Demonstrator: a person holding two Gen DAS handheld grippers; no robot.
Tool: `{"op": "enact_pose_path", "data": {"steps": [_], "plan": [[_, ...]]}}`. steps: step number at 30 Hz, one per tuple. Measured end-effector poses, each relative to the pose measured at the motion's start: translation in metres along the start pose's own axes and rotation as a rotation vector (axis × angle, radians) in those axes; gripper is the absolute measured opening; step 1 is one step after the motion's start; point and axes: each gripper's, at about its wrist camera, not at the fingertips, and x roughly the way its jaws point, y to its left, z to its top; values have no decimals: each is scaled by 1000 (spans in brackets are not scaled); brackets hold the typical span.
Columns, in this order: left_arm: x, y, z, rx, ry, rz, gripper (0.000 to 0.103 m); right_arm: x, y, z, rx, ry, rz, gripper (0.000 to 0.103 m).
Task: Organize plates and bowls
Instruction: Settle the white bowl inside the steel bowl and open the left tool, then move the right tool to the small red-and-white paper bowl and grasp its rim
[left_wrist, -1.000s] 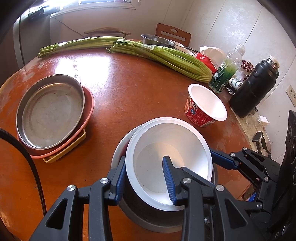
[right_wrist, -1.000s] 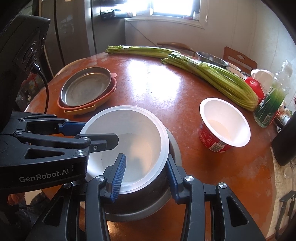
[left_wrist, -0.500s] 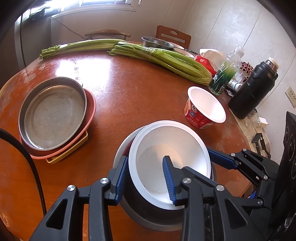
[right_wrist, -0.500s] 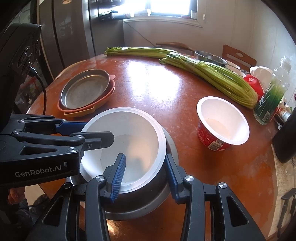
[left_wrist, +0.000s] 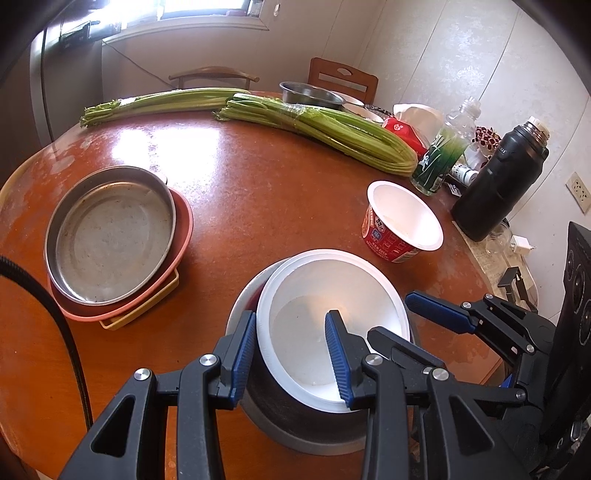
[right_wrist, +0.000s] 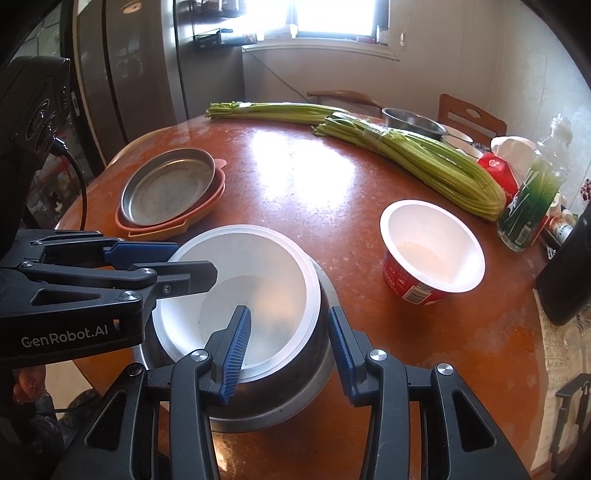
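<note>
**Both claws on the bowl stack**

I have the left claw (left_wrist: 291, 354) pinched on the near rim of the white bowl (left_wrist: 317, 332) — one pad outside, one inside. My right claw (right_wrist: 290, 349) grips the other side the same way, its outer pad against the steel bowl (right_wrist: 295, 391) underneath. Both are nearly closed. The white bowl sits inside the steel bowl at the near edge of the table (left_wrist: 258, 192).

I think this is the stacking step. The red cup (left_wrist: 399, 229) stands apart to the right, and the plates (left_wrist: 110, 236) are piled on the left. Next I should let go gently — then fetch the red cup.
</note>
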Motion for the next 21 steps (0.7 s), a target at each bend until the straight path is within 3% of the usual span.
{"op": "enact_pose_path", "data": {"steps": [21], "plan": [[-11, -19, 23, 25, -45, -20, 38, -24, -48, 6, 98, -68, -43, 47]]}}
